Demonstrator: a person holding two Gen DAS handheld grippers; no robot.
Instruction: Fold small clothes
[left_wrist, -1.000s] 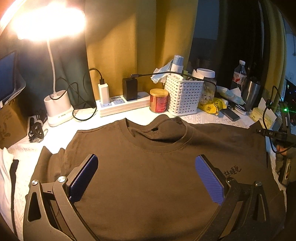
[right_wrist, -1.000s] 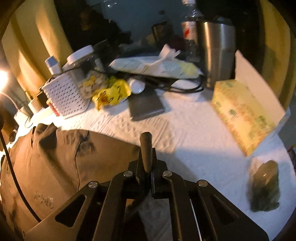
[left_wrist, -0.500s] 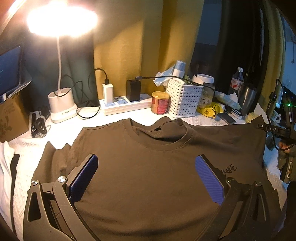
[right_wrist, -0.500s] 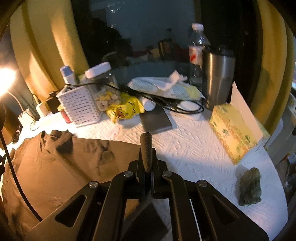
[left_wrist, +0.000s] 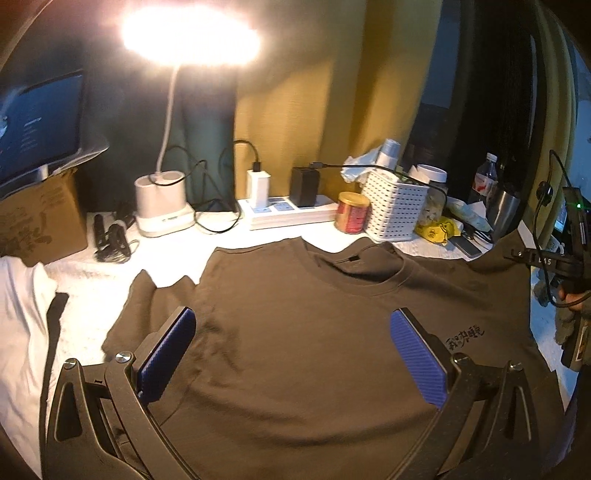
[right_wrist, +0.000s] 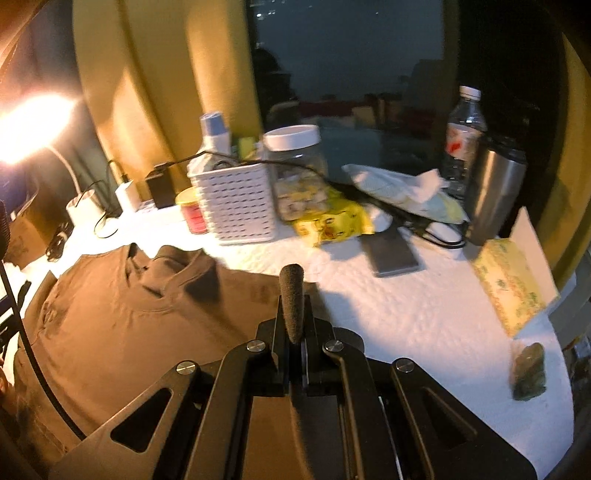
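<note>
A brown T-shirt (left_wrist: 314, 350) lies face up on the white tablecloth (right_wrist: 424, 314), collar toward the back. My left gripper (left_wrist: 291, 317) hovers open above its chest, blue pads (left_wrist: 166, 347) wide apart and holding nothing. At the right edge of the left wrist view, my right gripper (left_wrist: 532, 256) is held by a hand, and the shirt's right side rises up to it. In the right wrist view the right gripper (right_wrist: 291, 275) is shut, with brown cloth (right_wrist: 129, 332) running under and between its fingers. The pinched spot itself is hidden.
Along the back stand a lit desk lamp (left_wrist: 162, 210), a power strip (left_wrist: 291, 218), a red tin (left_wrist: 352, 218) and a white basket (left_wrist: 395, 210). A cardboard box (left_wrist: 37, 221) sits left. A phone (right_wrist: 391, 251), steel tumbler (right_wrist: 491, 192) and tissue box (right_wrist: 509, 280) sit right.
My right gripper has risen and pulled away, still shut, lifting the shirt's right side. My left gripper has drawn back, staying open; more of the left sleeve shows.
</note>
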